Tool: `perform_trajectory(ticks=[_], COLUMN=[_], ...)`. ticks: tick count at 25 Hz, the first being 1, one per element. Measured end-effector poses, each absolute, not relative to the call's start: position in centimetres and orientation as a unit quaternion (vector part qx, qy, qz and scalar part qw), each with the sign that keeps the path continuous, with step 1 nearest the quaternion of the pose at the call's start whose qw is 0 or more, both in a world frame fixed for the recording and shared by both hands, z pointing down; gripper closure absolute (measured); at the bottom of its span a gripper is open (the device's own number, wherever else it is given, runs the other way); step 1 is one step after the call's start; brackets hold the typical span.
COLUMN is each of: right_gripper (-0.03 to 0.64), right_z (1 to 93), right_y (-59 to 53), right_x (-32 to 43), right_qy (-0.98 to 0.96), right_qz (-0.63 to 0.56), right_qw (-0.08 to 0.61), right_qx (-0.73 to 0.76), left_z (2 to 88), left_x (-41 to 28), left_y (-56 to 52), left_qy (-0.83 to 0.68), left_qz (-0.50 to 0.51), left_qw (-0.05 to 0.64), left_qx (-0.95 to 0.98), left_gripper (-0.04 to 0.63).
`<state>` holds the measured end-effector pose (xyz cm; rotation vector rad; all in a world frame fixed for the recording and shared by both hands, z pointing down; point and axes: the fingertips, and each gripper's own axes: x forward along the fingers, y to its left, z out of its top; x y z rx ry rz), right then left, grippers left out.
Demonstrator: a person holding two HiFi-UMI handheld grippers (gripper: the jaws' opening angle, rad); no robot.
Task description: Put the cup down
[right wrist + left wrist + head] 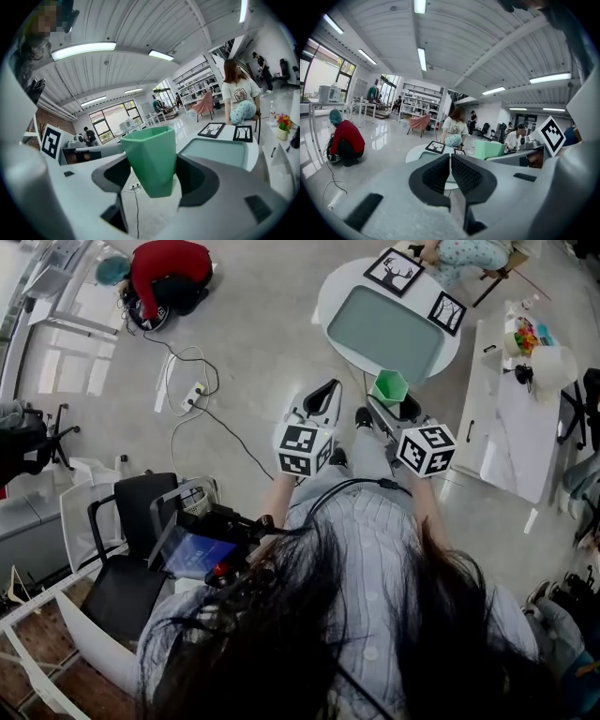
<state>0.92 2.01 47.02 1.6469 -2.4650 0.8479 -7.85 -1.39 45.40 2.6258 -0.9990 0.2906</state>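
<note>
A green faceted cup (152, 159) hangs upright between the jaws of my right gripper (153, 174), which is shut on it. In the head view the same cup (390, 388) sits at the tip of the right gripper (394, 404), held in the air just short of the round white table (339, 287). My left gripper (330, 395) is held beside it to the left; its black pads (438, 174) meet with nothing between them. The left gripper view also catches the cup (489, 149) off to the right.
A grey-green tray (389, 329) and two framed pictures (394, 271) lie on the round table. A white side table (511, 423) with small items stands at right. A person in red (167, 277) crouches on the floor; cables and a power strip (194, 395) lie nearby. A black chair (131, 549) is at left.
</note>
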Motion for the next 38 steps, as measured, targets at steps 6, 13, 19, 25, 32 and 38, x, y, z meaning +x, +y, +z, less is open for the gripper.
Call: perform_trajectory(ticks=[6,13,19,25,32,38], right_gripper=[0.302,0.302,0.302,0.302,0.302,0.302], right_z=[48.0,48.9,50.2,51.2,52.8,54.0], right_y=[0.8,-2.3,-6.0,-9.6,-14.0,-16.8], right_x=[1.3,2.8,4.7,6.7,8.3,8.8], right_qy=[-0.799,-0.799,-0.8,-0.801,-0.805,-0.816], right_qz=[0.284,0.293,0.302,0.309,0.312,0.304], right_qw=[0.036,0.036,0.039,0.049,0.058,0.078], right_qx=[0.528,0.523,0.517,0.51,0.502,0.486], left_z=[46.5,47.5,48.4,49.4,50.7,52.1], left_x=[-8.1,-6.8,-4.1,-1.7,-0.2,0.4], left_y=[-2.4,-4.5,-7.2,-10.6,-14.1,-16.1], left_qy=[-0.361,-0.363,-0.352,-0.349,-0.352,-0.358], left_qz=[0.107,0.122,0.135,0.15,0.166,0.183], left_qw=[0.171,0.176,0.179,0.184,0.193,0.196], left_qx=[0.911,0.907,0.909,0.907,0.901,0.894], left_gripper=[0.578,0.578,0.578,0.578,0.578,0.578])
